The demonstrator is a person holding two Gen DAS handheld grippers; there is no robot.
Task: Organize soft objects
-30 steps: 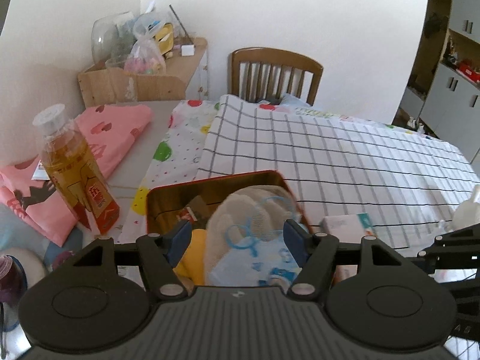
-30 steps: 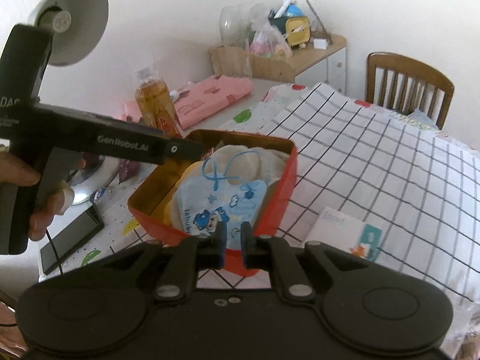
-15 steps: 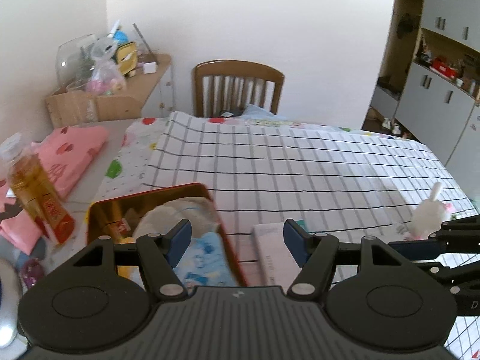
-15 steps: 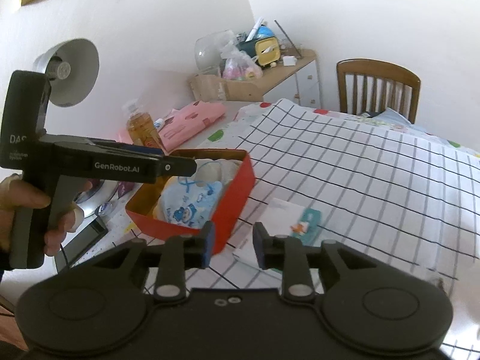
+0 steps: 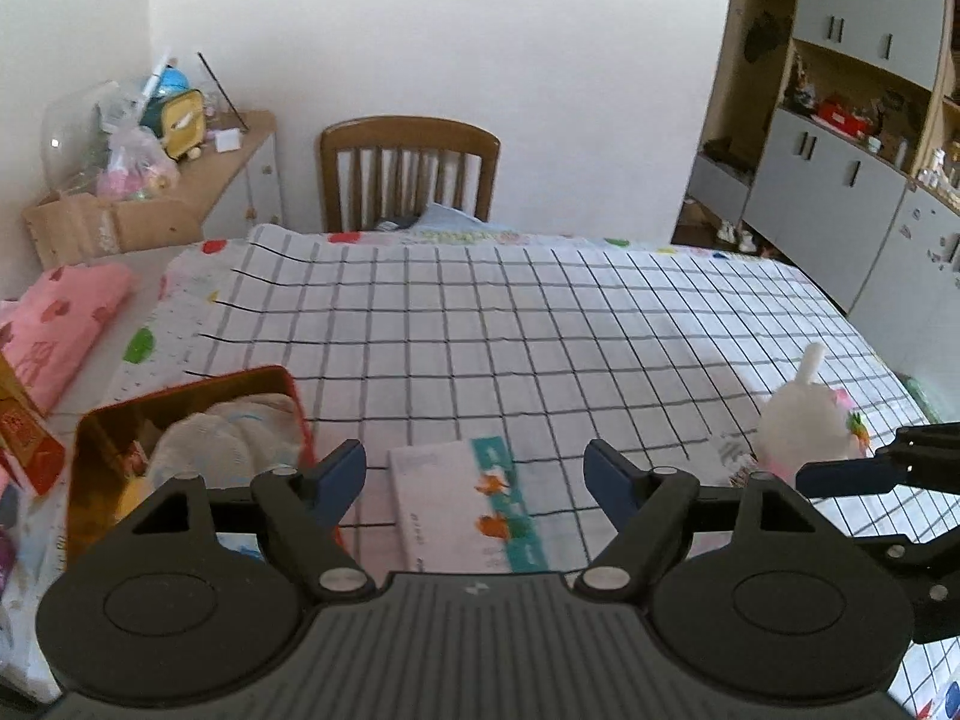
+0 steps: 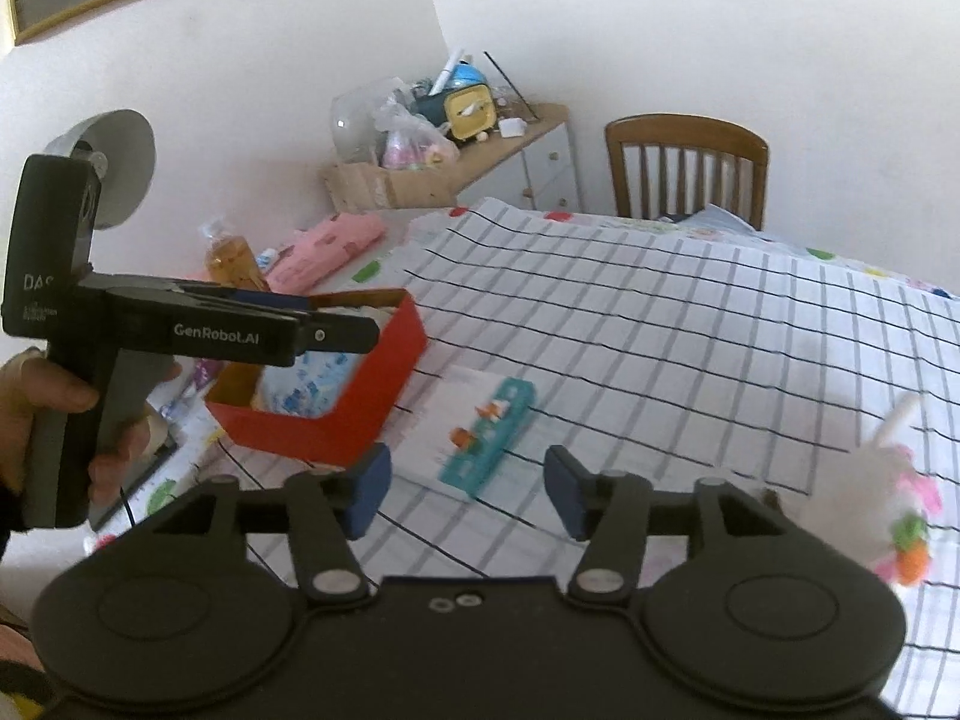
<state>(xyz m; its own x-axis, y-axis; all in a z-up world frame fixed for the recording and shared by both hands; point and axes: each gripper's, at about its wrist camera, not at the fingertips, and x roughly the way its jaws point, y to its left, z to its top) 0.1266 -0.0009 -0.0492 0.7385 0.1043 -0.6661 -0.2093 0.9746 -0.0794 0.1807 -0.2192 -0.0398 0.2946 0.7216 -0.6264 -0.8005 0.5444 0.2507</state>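
Observation:
A red tin box (image 5: 300, 414) (image 6: 360, 408) sits at the left on the checked tablecloth (image 5: 540, 324), holding a cream cloth (image 5: 222, 438) and a blue printed bib (image 6: 312, 378). A white tissue pack with a teal stripe (image 5: 462, 504) (image 6: 474, 432) lies right of the box. A white plush toy (image 5: 804, 420) (image 6: 870, 480) stands at the right. My left gripper (image 5: 474, 474) hovers over the tissue pack, jaws opening, nothing between them. My right gripper (image 6: 465, 492) is above the cloth near the pack, jaws opening and empty.
A wooden chair (image 5: 408, 174) stands at the table's far side. A pink folded cloth (image 5: 54, 324) and a bottle of amber liquid (image 6: 231, 258) lie left of the box. A cluttered side cabinet (image 5: 180, 180) is at the back left, grey cupboards (image 5: 840, 198) at the right.
Both grippers swung right, away from the red box toward the tissue pack and plush toy. The right gripper's jaws went from shut to wide apart; the left's widened a little.

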